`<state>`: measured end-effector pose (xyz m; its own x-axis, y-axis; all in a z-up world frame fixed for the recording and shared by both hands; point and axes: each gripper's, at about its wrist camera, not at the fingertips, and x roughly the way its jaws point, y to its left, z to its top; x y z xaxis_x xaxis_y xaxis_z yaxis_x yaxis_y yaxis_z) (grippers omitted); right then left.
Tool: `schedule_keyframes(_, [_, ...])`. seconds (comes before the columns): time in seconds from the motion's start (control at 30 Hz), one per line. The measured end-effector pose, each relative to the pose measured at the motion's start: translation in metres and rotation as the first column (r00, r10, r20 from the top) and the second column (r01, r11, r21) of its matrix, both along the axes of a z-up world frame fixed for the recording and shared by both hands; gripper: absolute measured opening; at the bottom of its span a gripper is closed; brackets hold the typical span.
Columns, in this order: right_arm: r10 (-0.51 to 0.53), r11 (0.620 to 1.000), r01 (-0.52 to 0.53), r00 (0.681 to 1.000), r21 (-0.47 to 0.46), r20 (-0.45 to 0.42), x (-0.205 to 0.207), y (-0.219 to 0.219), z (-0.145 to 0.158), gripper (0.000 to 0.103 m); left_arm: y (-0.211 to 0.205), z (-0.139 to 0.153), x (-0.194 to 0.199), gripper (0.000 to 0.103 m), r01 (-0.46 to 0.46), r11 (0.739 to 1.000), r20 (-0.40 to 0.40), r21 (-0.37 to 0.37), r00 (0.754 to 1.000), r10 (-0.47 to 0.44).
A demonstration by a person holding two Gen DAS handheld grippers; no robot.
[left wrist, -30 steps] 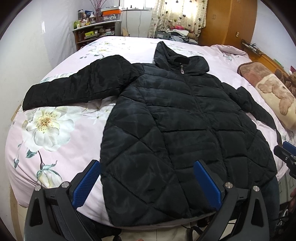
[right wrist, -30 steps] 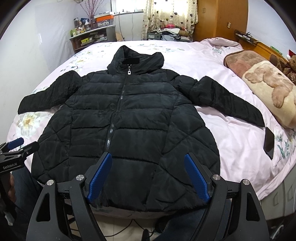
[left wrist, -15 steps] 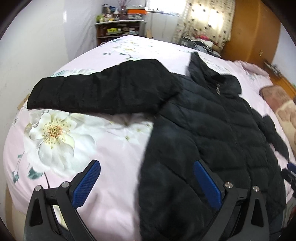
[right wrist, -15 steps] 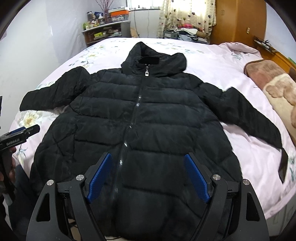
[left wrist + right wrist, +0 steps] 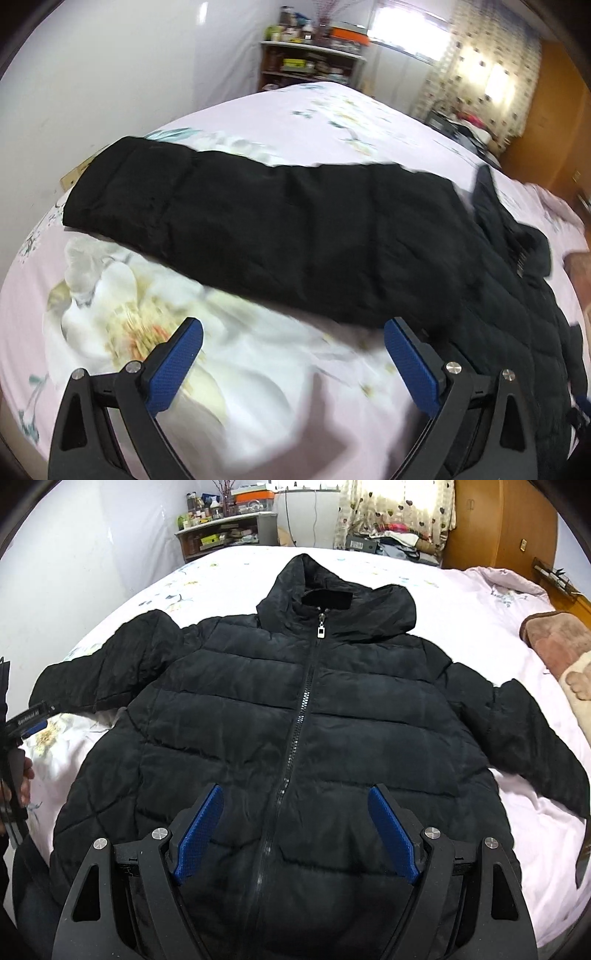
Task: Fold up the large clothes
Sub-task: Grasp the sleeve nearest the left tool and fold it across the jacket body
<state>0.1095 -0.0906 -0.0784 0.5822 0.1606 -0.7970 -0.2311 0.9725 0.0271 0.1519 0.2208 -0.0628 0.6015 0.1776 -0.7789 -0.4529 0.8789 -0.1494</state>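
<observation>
Both tools gape empty: the left tool (image 5: 293,354) should bite the sleeve (image 5: 236,218) cuff, while the right tool (image 5: 295,823) steadies the jacket (image 5: 295,738).

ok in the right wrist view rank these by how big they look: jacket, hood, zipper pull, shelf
Largest to smallest, as they look in that view:
1. jacket
2. hood
3. shelf, though it stands far back, so its true size is unsure
4. zipper pull
</observation>
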Motion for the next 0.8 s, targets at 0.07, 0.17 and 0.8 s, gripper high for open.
schedule_keyframes(0.07, [-0.002,1.000,0.002,1.000,-0.008,-0.004,0.006,0.002,-0.003,0.081,0.014,-0.005,0.003,0.100,-0.039,0.999,-0.005,-0.010,0.999,0.039])
schedule_keyframes(0.17, [-0.007,1.000,0.007,1.000,-0.030,0.008,0.013,0.002,-0.006,0.081,0.035,-0.012,0.006,0.099,-0.103,0.994,-0.001,-0.034,0.995,0.103])
schedule_keyframes(0.8, [-0.093,0.996,0.093,0.995,-0.003,-0.038,0.028,-0.033,-0.024,0.081,0.061,0.017,0.022,0.015,-0.115,0.993,0.090,-0.016,0.989,0.116])
